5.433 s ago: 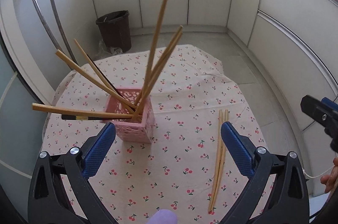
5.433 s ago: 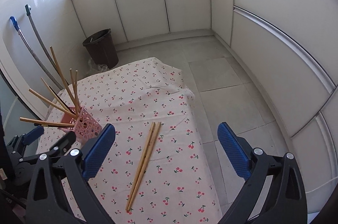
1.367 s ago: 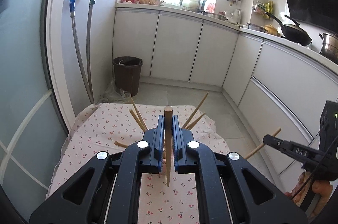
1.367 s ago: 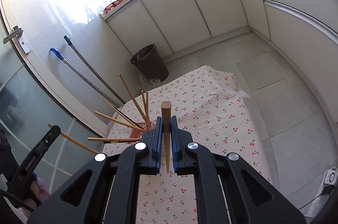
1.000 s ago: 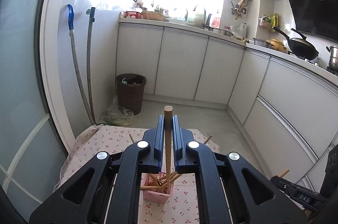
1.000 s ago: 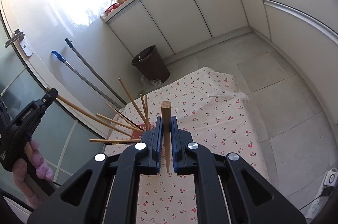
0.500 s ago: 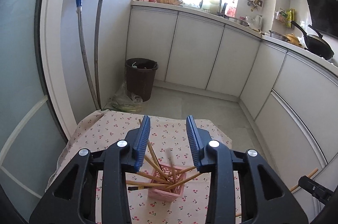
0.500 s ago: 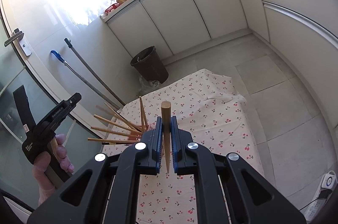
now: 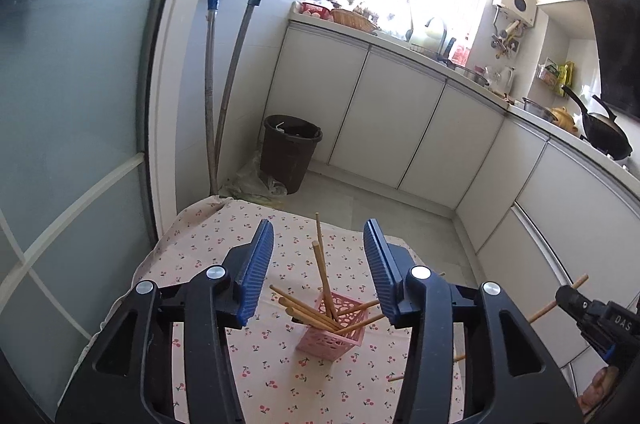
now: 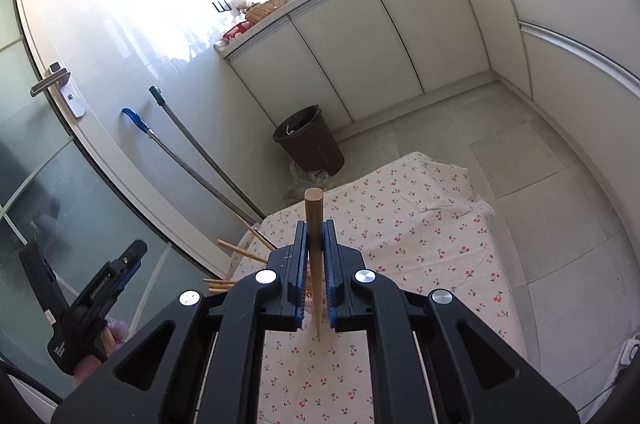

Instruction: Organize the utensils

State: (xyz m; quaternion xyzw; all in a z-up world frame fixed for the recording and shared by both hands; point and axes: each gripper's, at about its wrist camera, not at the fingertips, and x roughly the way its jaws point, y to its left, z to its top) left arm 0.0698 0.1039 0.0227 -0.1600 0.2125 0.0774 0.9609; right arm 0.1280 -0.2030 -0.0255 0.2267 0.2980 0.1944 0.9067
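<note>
Left gripper (image 9: 319, 266): fingers spread wide, nothing between the blue pads (image 9: 256, 270), high above a table with a cherry-print cloth (image 9: 200, 244). Below and between the pads, a pink holder (image 9: 333, 337) with a lattice wall, upright on the cloth, full of chopsticks (image 9: 322, 266) that fan out at different angles; one nearly upright, several leaning left, a couple poking out right. Near the cloth's right edge, partly hidden behind the right finger, a wooden tip or two (image 9: 396, 378); whether on the cloth or held cannot be told.

Right gripper (image 10: 315, 278): fingers clenched on a single chopstick (image 10: 313, 224), clamped between the blue pads, thick end up and forward, thin tip down toward the cloth (image 10: 420, 232). In the left wrist view, same gripper (image 9: 576, 302) at the far right edge, the chopstick (image 9: 578, 281) sticking out of it on both sides, off to the right of the holder and well apart from it.

In the right wrist view, holder mostly hidden behind the fingers; only chopstick ends (image 10: 240, 251) showing at the left. Left gripper (image 10: 120, 266) at the lower left, seen from the side, in a hand (image 10: 102, 354).

Beyond the table: a dark bin (image 9: 291, 152) on the tiled floor, two long handles (image 9: 222, 80) leaning on the wall, white cabinets (image 9: 392, 128) under a cluttered counter.
</note>
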